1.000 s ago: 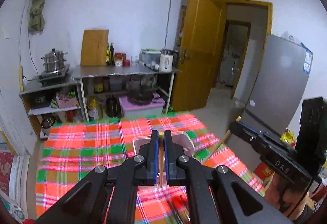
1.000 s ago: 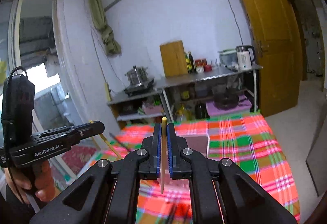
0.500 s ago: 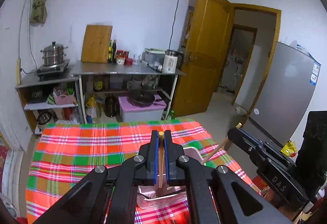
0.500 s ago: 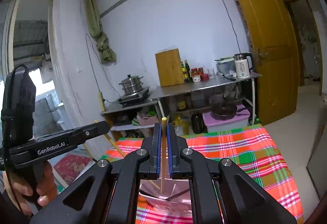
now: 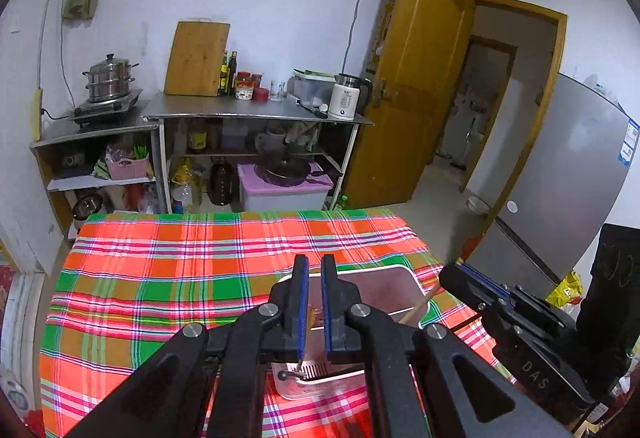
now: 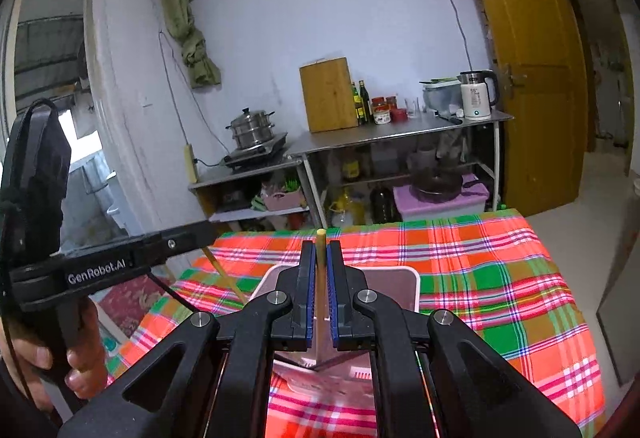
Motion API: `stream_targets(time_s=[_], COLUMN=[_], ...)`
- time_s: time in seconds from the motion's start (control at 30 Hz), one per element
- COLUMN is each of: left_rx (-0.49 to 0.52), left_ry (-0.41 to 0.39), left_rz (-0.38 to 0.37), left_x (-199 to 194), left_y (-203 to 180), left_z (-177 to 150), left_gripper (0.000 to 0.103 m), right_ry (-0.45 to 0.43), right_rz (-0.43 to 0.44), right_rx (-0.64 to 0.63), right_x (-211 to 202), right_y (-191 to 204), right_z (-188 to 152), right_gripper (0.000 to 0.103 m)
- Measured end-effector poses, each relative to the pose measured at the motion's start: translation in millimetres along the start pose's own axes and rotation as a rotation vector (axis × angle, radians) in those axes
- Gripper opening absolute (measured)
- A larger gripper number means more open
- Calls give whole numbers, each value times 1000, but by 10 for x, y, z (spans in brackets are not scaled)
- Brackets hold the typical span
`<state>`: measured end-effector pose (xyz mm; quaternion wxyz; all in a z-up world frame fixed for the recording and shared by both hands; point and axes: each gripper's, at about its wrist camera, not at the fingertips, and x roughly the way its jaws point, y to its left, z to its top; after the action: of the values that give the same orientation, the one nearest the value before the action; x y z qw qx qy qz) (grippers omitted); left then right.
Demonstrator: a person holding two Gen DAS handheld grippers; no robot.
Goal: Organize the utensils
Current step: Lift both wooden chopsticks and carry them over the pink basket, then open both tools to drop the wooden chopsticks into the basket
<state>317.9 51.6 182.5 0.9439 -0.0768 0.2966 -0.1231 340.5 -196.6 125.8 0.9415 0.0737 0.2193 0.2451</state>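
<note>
A white utensil bin (image 5: 404, 274) stands on the plaid tablecloth (image 5: 168, 278), right under both grippers; it also shows in the right wrist view (image 6: 412, 278). My left gripper (image 5: 313, 302) is open a little above the bin, nothing between its pads; a thin utensil end (image 5: 298, 364) hangs just below into the bin. My right gripper (image 6: 321, 286) is shut on a wooden chopstick (image 6: 320, 238), held upright over the bin, its lower end inside. That chopstick shows in the left wrist view (image 5: 420, 306) leaning into the bin.
Beyond the table's far edge stands a steel shelf (image 5: 256, 114) with a kettle, jars, a cutting board and a steamer pot (image 5: 110, 78). A yellow door (image 5: 416, 78) and a grey fridge (image 5: 560, 178) are to the right. A window (image 6: 48, 78) is left.
Both grippers moved forward over the bin and lower. The left gripper opened and its chopstick has dropped out of the jaws. The right gripper still holds its chopstick.
</note>
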Motion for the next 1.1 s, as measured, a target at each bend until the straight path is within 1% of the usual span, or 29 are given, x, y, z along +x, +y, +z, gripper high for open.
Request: stream_targets(time_s=[0.07, 0.13, 0.3, 0.37, 0.5, 0.6, 0.77, 0.93, 1.1], left_rx=[0, 2, 13, 19, 20, 26, 30, 34, 9], left_ry=[-11, -23, -72, -92, -125, -133, -115, -71, 4], left_rz=[1, 4, 9, 11, 4, -2, -8, -15, -40], left_x=[-16, -59, -282, -383, -617, -754, -862, -867, -774], left_y=[5, 2, -39, -70, -106, -134, -180, -254, -281], left_z=[-10, -9, -45, -65, -203, -402, -817, -1270, -1699], left_gripper=[6, 6, 6, 6, 6, 6, 6, 6, 6], right_ry=[3, 2, -15, -31, -59, -64, -49, -11, 55], right_rz=[-6, -4, 0, 5, 3, -1, -11, -26, -36], right_rx=[0, 1, -2, -6, -11, -15, -11, 11, 36], right_x=[-1, -13, -150, -255, -507, -682, -896, -1045, -1093], right_y=[-8, -15, -7, 1, -5, -29, -86, -176, -272], right_z=[-2, 4, 3, 10, -31, -137, -391, -718, -1049], right_gripper=[8, 12, 12, 12, 12, 12, 12, 12, 12])
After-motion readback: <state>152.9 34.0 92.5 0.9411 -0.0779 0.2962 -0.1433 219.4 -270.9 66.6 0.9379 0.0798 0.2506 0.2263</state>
